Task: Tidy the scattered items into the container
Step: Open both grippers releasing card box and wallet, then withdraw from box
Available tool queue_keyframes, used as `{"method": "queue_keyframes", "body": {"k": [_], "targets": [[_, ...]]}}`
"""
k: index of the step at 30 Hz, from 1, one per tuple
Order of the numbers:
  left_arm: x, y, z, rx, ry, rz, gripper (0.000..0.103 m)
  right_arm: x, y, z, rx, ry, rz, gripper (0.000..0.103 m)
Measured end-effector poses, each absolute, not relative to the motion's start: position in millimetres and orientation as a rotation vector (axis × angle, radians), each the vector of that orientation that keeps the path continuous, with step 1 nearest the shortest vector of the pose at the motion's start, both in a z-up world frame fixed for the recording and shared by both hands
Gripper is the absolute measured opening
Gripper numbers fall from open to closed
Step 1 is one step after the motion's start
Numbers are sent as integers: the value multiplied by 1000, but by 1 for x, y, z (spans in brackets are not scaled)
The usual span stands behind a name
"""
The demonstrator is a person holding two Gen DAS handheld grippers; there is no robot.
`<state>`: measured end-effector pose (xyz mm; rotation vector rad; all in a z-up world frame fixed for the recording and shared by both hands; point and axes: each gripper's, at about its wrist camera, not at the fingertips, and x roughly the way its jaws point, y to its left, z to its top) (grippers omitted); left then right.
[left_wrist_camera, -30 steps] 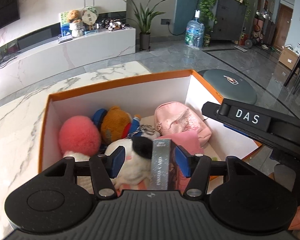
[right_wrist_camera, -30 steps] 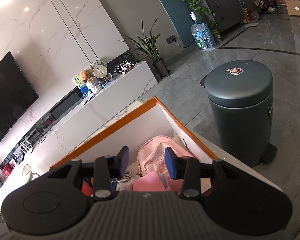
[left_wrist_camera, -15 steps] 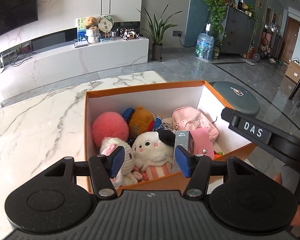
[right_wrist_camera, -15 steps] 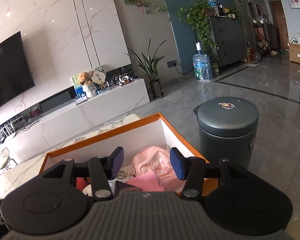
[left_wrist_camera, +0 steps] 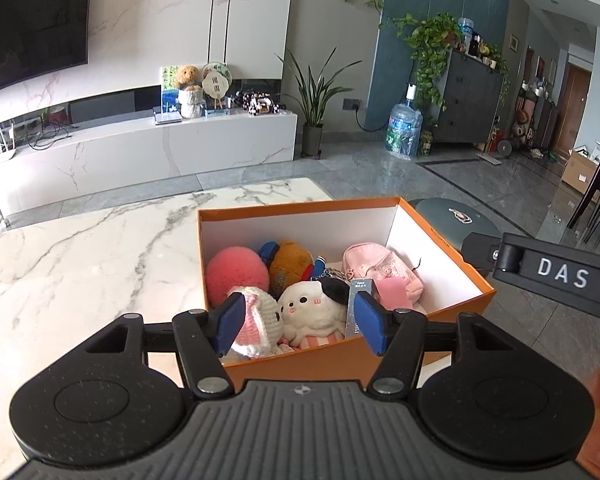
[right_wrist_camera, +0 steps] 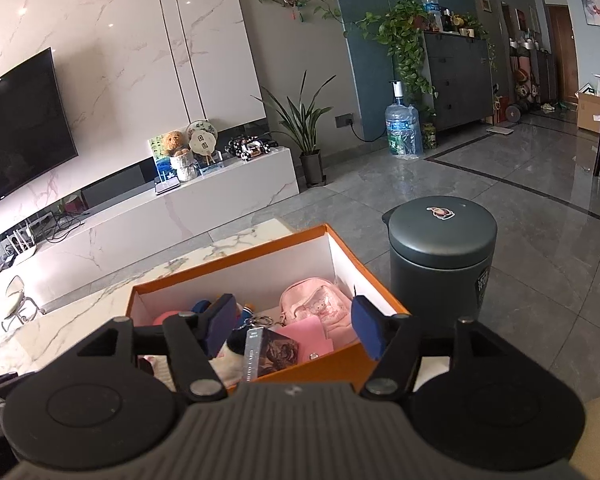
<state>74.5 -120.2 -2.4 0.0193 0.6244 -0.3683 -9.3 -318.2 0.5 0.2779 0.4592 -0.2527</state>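
Above the orange box (left_wrist_camera: 340, 354), left gripper (left_wrist_camera: 298, 322) and right gripper (right_wrist_camera: 294, 326) gape wide, holding nothing; lift clear, scan marble table (left_wrist_camera: 80, 264) for strays.

The box (left_wrist_camera: 328, 356) is open on top, and its right end, beside the pink bag (left_wrist_camera: 380, 268), has bare floor. Toys (left_wrist_camera: 312, 304) fill its left and middle. A bin (right_wrist_camera: 440, 248) stands close to its right wall.

Knitted bunny (left_wrist_camera: 256, 316) partly behind left jaws, silver box (right_wrist_camera: 254, 354) text too small, bin (left_wrist_camera: 452, 216) mostly hidden by box wall (left_wrist_camera: 440, 240)
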Motion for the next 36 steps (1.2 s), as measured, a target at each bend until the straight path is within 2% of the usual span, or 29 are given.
{"method": "queue_keyframes", "body": {"k": [4, 7, 12, 36], "targets": [[66, -114, 1, 30, 598, -349, 72, -22, -306, 4, 253, 455, -248, 69], [60, -108, 3, 32, 578, -338, 80, -29, -300, 3, 239, 464, -251, 69], [57, -100, 0, 9, 589, -326, 83, -36, -292, -6, 214, 508, -276, 69], [50, -81, -13, 5, 593, -297, 83, -45, -258, -15, 139, 546, -258, 69]]}}
